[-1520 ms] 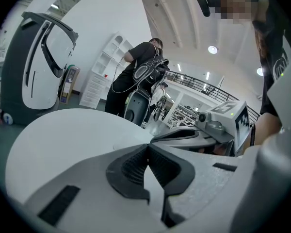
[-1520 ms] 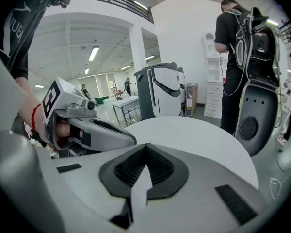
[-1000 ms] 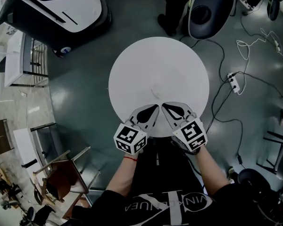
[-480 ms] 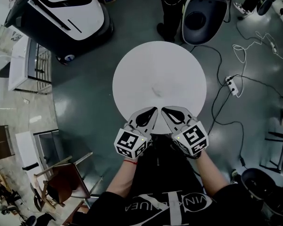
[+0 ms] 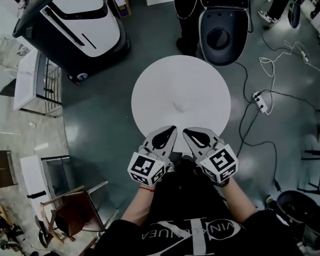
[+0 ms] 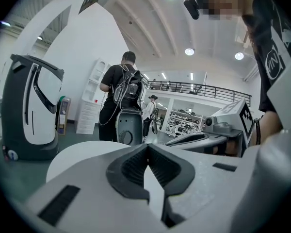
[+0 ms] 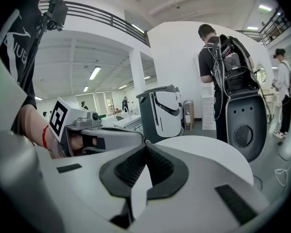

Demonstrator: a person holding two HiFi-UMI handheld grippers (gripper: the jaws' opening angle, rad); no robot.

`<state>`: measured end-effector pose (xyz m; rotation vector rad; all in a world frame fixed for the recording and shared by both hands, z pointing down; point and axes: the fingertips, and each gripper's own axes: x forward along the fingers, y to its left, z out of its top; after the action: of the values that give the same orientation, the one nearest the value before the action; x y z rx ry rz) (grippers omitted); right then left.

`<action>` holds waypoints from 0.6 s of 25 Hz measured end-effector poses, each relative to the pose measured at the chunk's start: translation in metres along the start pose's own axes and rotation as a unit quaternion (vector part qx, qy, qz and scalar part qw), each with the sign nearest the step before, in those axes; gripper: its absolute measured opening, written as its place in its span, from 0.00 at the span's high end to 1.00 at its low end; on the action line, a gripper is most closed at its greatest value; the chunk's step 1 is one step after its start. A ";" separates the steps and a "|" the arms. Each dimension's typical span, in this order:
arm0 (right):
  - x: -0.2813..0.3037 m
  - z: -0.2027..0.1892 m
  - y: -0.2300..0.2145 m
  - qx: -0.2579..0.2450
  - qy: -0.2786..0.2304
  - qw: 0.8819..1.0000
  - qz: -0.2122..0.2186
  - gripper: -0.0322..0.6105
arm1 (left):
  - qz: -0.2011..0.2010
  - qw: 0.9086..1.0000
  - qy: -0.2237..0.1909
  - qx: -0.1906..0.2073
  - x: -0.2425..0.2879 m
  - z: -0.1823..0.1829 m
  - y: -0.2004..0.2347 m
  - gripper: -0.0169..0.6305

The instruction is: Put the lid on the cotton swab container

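Note:
A round white table (image 5: 181, 89) stands in front of me, and its top shows only a faint small mark (image 5: 178, 106). No cotton swab container or lid shows in any view. My left gripper (image 5: 172, 128) (image 6: 146, 147) and right gripper (image 5: 185, 130) (image 7: 145, 144) sit side by side over the table's near edge. Both point toward the table's middle. The jaws of each are shut tip to tip with nothing held between them. Each gripper appears in the other's view, held level just above the tabletop.
A large white-and-dark machine (image 5: 80, 20) stands at the far left. A person (image 5: 189, 9) stands beyond the table beside a dark wheeled unit (image 5: 224, 28). Cables and a power strip (image 5: 261, 101) lie on the floor at the right. A chair (image 5: 74, 207) is at the near left.
The head view has pulled back, so the table looks smaller and farther. Both grippers stay shut side by side at the near edge, drawn slightly toward my body.

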<state>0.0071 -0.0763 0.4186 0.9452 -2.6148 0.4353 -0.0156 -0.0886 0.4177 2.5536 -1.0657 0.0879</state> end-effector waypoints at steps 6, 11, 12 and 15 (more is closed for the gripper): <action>-0.007 0.014 0.010 -0.017 -0.014 1.000 -0.006 0.95 | -0.004 1.000 -0.005 0.013 -0.012 0.011 -0.005 0.96; -0.014 0.027 0.017 -0.015 -0.023 1.000 -0.005 0.95 | -0.004 1.000 -0.018 0.022 -0.020 0.025 -0.010 0.96; -0.016 0.030 0.018 -0.015 -0.026 1.000 -0.005 0.95 | -0.005 0.999 -0.022 0.023 -0.021 0.028 -0.012 0.96; -0.022 0.041 0.020 -0.017 -0.035 0.999 -0.007 0.95 | -0.004 0.999 -0.033 0.027 -0.024 0.039 -0.015 0.96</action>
<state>0.0016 -0.0654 0.3691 0.9845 -2.6679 0.3584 -0.0260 -0.0770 0.3720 2.6264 -1.0916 0.0314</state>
